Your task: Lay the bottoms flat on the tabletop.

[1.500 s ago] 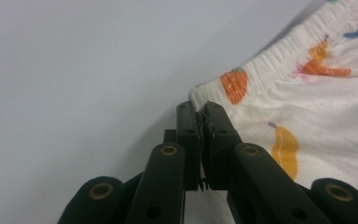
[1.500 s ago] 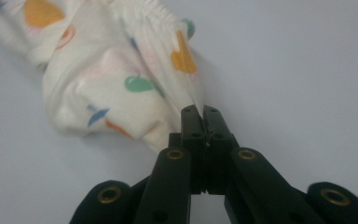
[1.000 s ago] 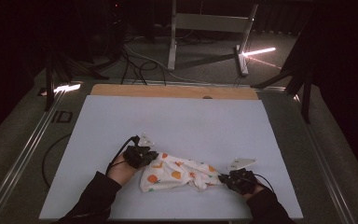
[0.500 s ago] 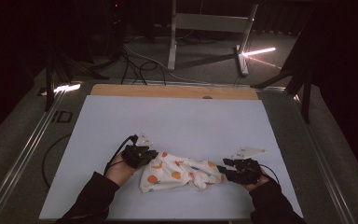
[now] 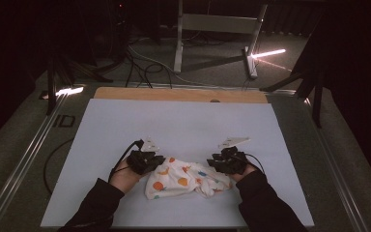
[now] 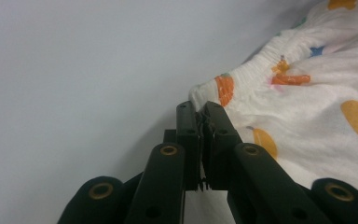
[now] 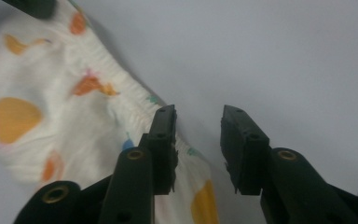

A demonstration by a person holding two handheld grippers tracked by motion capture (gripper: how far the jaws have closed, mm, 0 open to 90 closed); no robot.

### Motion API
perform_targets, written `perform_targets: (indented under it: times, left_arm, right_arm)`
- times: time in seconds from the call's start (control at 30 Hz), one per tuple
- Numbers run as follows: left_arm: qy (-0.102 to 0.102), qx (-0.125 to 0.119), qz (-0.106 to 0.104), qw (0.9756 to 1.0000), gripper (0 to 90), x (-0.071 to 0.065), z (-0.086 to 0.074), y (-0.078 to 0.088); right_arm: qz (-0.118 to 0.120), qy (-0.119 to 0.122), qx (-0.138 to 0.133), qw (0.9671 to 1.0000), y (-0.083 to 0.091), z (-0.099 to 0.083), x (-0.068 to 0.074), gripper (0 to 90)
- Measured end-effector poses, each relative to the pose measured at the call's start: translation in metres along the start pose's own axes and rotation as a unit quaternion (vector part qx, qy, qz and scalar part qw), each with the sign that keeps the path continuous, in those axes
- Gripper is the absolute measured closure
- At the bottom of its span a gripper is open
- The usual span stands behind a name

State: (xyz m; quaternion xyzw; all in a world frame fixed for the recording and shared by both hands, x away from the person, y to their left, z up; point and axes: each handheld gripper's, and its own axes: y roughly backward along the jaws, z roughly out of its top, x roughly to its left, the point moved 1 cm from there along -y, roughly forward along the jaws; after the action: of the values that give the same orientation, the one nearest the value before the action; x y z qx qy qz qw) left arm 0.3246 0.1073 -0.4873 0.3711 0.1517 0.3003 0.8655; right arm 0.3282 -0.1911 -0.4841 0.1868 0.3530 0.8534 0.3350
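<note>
A crumpled white garment (image 5: 183, 180) printed with orange shapes lies on the white mat (image 5: 183, 125) near the front edge. My left gripper (image 5: 158, 162) is at its left end, shut on a corner of the elastic hem (image 6: 205, 95); in the left gripper view the jaws (image 6: 200, 109) pinch that fabric. My right gripper (image 5: 215, 163) sits at the garment's right end. Its jaws (image 7: 198, 116) stand apart and have just been closing a little, with bare mat showing between them. The ruffled hem (image 7: 121, 105) runs under its left jaw, and nothing is pinched.
A wooden strip (image 5: 174, 94) borders the mat's far edge. Beyond it stand a metal frame (image 5: 181, 34), floor cables (image 5: 140, 63) and a lit bar (image 5: 268, 52). A rail (image 5: 24, 159) runs along the table's left side. Both sleeves enter from the bottom.
My right gripper opened, released the garment's right corner, and moved away from the person and slightly left along the garment's far edge. The left gripper kept still, still pinching.
</note>
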Motion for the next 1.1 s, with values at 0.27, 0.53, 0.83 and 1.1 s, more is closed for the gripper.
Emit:
perform_targets:
  times: [0.27,0.53,0.83,1.1]
  left_arm:
    - [-0.002,0.0,-0.006,1.0,86.9,-0.002,-0.003,0.002]
    - [-0.005,0.005,-0.004,1.0,86.9,-0.004,-0.006,0.001]
    - [0.001,0.006,-0.01,0.9999,86.9,-0.003,-0.011,-0.002]
    - [0.004,-0.005,-0.006,1.0,86.9,0.002,-0.007,0.005]
  right_arm:
    - [-0.011,-0.015,0.053,0.9984,-0.022,-0.014,0.002,67.9]
    - [-0.004,-0.011,0.076,0.997,-0.02,-0.023,0.009,67.6]
    - [-0.01,0.015,0.073,0.9972,-0.018,-0.026,0.018,84.4]
    - [-0.026,0.03,0.03,0.9988,-0.007,-0.015,0.018,85.9]
